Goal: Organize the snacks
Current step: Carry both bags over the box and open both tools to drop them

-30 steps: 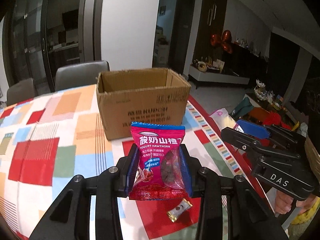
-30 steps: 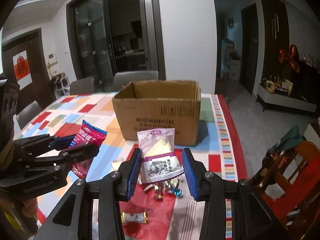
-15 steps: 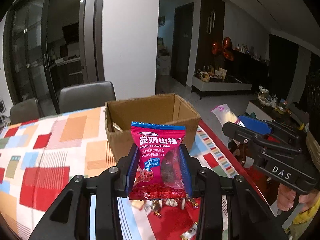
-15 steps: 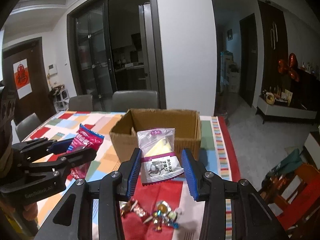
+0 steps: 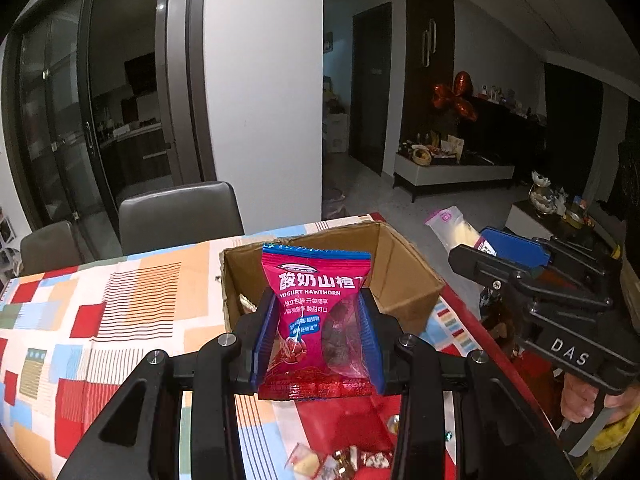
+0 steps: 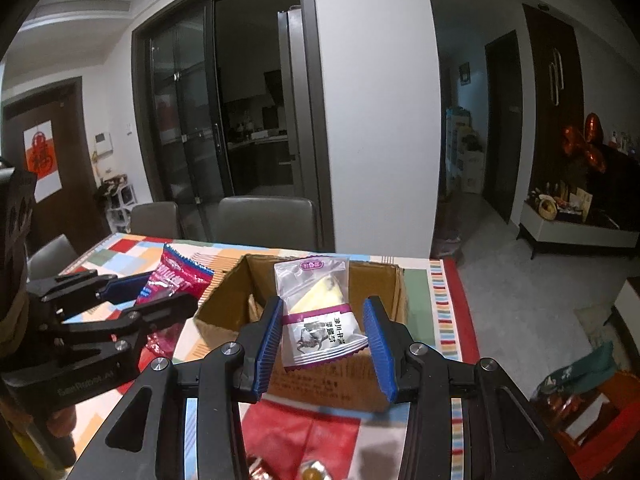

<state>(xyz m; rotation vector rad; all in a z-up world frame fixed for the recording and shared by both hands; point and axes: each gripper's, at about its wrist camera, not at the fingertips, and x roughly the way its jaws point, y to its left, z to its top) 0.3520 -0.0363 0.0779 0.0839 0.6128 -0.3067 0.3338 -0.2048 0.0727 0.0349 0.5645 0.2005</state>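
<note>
My left gripper (image 5: 318, 340) is shut on a magenta yogurt hawthorn packet (image 5: 316, 316), held upright in the air just before the open cardboard box (image 5: 408, 276). My right gripper (image 6: 324, 336) is shut on a clear packet with a yellow snack and purple label (image 6: 316, 312), held over the near edge of the same box (image 6: 224, 300). Each gripper shows in the other's view: the right one with its clear packet (image 5: 516, 264), the left one with the magenta packet (image 6: 120, 300). Something small lies inside the box at its left wall.
The box stands on a table with a colourful checked cloth (image 5: 120, 312). Several small wrapped candies (image 5: 340, 460) lie on the red patch below the grippers. Grey chairs (image 5: 180, 212) stand at the far side. The table's right edge (image 6: 464, 320) drops to the floor.
Both grippers have risen and moved towards the box with their packets; the box opening now shows from above and the loose candies have slid to the bottom of the views.
</note>
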